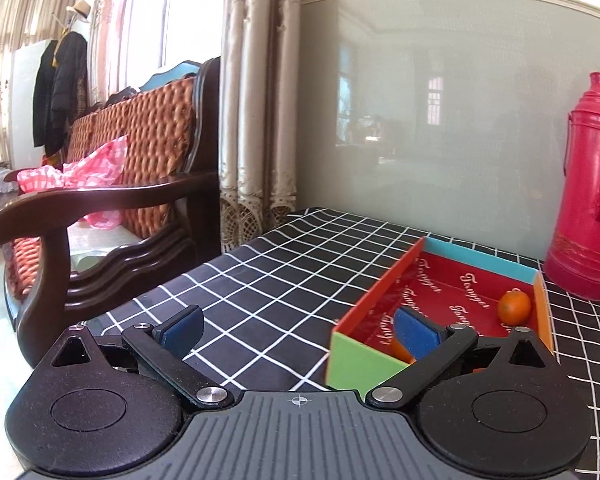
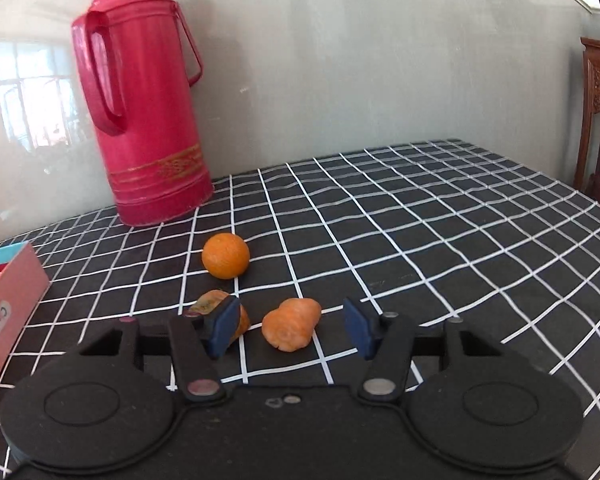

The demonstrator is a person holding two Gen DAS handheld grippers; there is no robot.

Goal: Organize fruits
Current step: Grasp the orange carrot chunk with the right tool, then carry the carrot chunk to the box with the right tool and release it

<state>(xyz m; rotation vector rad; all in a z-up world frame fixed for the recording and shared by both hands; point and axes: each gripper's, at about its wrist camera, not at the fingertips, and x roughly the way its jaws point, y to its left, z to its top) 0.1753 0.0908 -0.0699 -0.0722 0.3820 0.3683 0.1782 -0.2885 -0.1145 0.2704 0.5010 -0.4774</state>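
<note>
Your largest item is the checked tablecloth (image 2: 420, 216), black with white grid lines, running under and ahead of both tools. Far ahead of your right gripper (image 2: 290, 330), left of its centre line, stands the red thermos (image 2: 148, 112), upright against the grey wall; in the left wrist view the same thermos sits far off to the right of your left gripper (image 1: 298, 326).

Next in size is the colourful box (image 1: 364, 312), red inside with an orange long wall, a blue far wall and a green near end. Your left gripper's right-hand finger reaches over the box's near end, while its left-hand finger hangs over bare cloth outside the box. The jaws are spread wide and hold nothing. One orange (image 1: 514, 307) lies in the box's far right corner, well ahead of the right-hand finger. A bit of something orange shows just below that finger's pad; you cannot tell what it is.

Your right gripper is also released, jaws wide. An orange chunk (image 2: 291, 323) lies on the cloth between the fingers, nearer the middle and touching neither. A second orange piece (image 2: 216, 306) sits right behind the left-hand pad, partly hidden by it. A whole orange (image 2: 225, 256) rests farther ahead, beyond the left-hand finger.
</note>
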